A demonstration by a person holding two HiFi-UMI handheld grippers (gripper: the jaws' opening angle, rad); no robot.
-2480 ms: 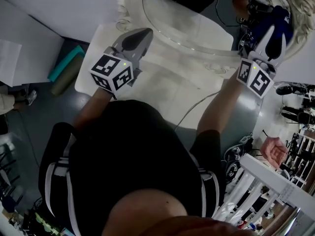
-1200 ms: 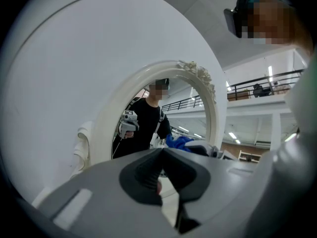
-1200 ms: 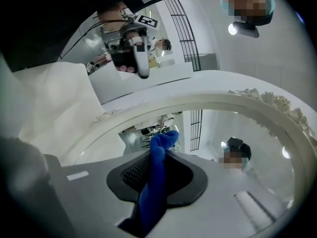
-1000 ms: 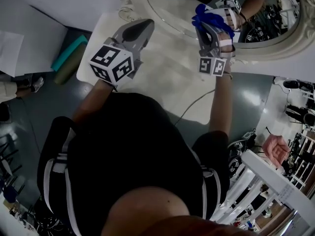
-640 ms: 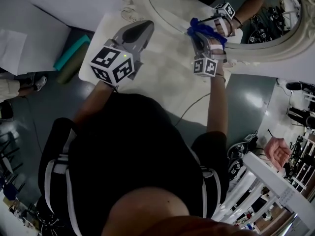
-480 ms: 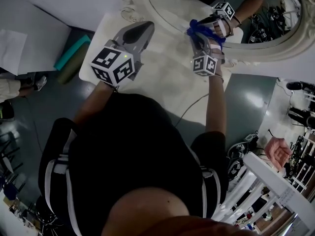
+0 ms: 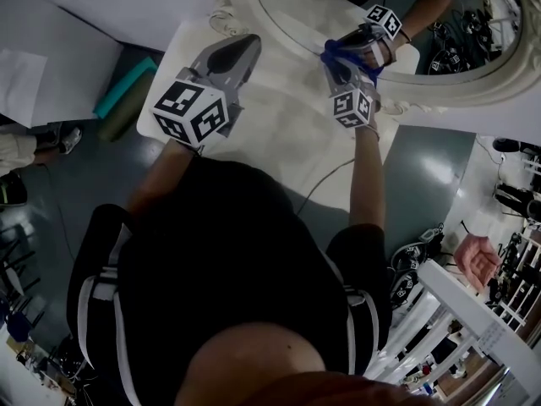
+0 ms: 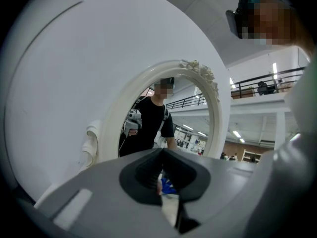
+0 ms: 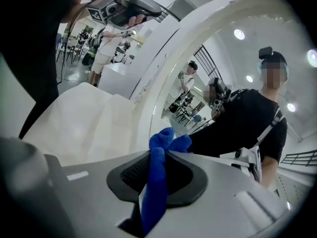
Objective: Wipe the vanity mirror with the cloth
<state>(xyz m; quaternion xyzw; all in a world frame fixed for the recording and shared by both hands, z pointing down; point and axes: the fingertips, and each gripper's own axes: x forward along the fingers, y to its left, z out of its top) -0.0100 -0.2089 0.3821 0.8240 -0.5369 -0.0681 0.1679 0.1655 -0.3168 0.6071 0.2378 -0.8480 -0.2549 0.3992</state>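
The vanity mirror (image 7: 308,7) stands at the back of a white table (image 7: 279,150), in an ornate white oval frame (image 7: 439,81). My right gripper (image 7: 341,56) is shut on a blue cloth (image 7: 336,49), and the cloth sits at the mirror's lower rim, right against its own reflection. In the right gripper view the cloth (image 9: 157,182) bunches out past the jaws of the gripper (image 9: 166,152), close to the frame (image 9: 163,83) and the glass (image 9: 237,108). My left gripper (image 7: 239,51) hovers over the table left of it, shut and empty, pointing at the mirror (image 8: 168,113).
A thin cable (image 7: 325,184) trails across the table toward the near edge. On the floor to the left lie a teal roll (image 7: 118,98) and white boards. Another person's hand (image 7: 473,260) and white railings show at the lower right.
My right gripper has carried the blue cloth from the mirror's right side leftward and up to the lower rim of the glass. The left gripper has barely shifted.
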